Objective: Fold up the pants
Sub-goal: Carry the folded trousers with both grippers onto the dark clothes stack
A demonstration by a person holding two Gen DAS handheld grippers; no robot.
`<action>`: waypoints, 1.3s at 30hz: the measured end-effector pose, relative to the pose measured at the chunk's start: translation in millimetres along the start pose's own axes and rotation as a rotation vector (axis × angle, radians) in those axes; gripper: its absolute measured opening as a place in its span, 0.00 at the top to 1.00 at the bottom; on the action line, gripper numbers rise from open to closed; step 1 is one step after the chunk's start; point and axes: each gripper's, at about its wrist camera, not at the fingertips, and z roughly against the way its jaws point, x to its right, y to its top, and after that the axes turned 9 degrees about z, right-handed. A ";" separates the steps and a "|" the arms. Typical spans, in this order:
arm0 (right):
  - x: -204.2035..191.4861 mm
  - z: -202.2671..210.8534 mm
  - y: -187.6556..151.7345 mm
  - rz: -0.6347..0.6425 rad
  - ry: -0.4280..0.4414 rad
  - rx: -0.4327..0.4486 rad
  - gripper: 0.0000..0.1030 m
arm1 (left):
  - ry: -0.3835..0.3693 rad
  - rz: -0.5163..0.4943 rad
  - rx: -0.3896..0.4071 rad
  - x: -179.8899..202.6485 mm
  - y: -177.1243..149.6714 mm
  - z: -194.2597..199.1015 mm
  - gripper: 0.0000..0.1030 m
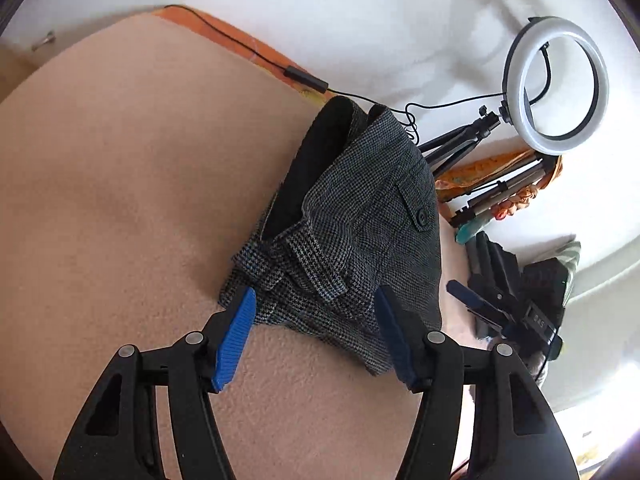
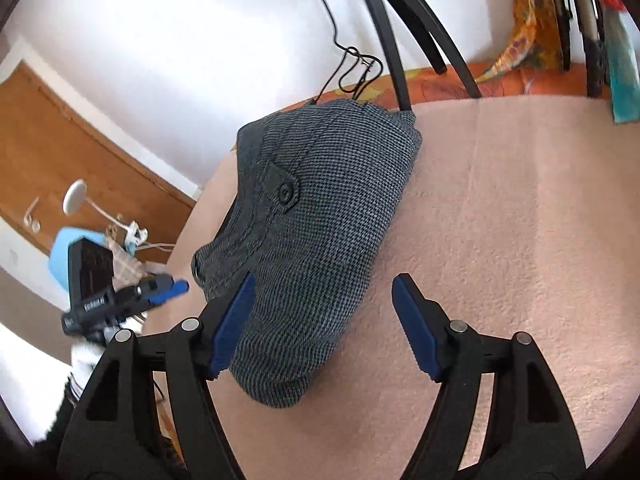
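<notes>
Grey houndstooth pants (image 1: 352, 216) lie folded into a thick bundle on a pink blanket (image 1: 120, 200), buttoned pocket flap (image 1: 420, 216) facing up. My left gripper (image 1: 317, 291) is open over the bundle's near waistband edge, its blue pads either side of the cloth without squeezing it. In the right wrist view the same pants (image 2: 320, 220) run from the far edge toward me. My right gripper (image 2: 325, 277) is open, its left pad against the rounded folded end and its right pad over bare blanket (image 2: 500, 220). Each gripper shows in the other's view (image 1: 472, 300) (image 2: 160, 288).
A ring light (image 1: 560, 84) on a black tripod (image 1: 452, 144) stands just beyond the pants, its cable (image 1: 248, 44) trailing along the blanket's far edge. Orange patterned cloth (image 2: 532, 24) and more stands lie at the right. A wooden door (image 2: 60, 140) and a white lamp (image 2: 74, 196) are off to the left.
</notes>
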 end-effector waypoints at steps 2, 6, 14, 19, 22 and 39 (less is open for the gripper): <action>17.3 -13.0 6.9 -0.098 0.026 -0.003 0.28 | -0.002 0.032 -0.019 -0.1 0.5 -6.6 0.41; 37.6 -36.5 16.3 -0.194 0.071 -0.022 0.28 | -0.019 0.063 -0.038 -3.5 -2.1 -14.5 0.41; 30.6 -58.4 18.2 -0.183 0.068 -0.048 0.25 | -0.050 0.217 0.008 -20.4 -24.6 -10.5 0.36; 38.4 -62.5 23.4 -0.205 0.091 -0.031 0.25 | -0.055 0.259 0.054 -25.3 -28.5 -18.6 0.32; 46.1 -62.9 27.0 -0.233 0.107 -0.016 0.25 | -0.095 0.333 0.102 -29.3 -28.0 -20.6 0.28; 53.7 -97.0 65.1 -0.251 0.092 0.047 0.59 | -0.072 0.313 0.224 -16.0 -7.2 -38.6 0.23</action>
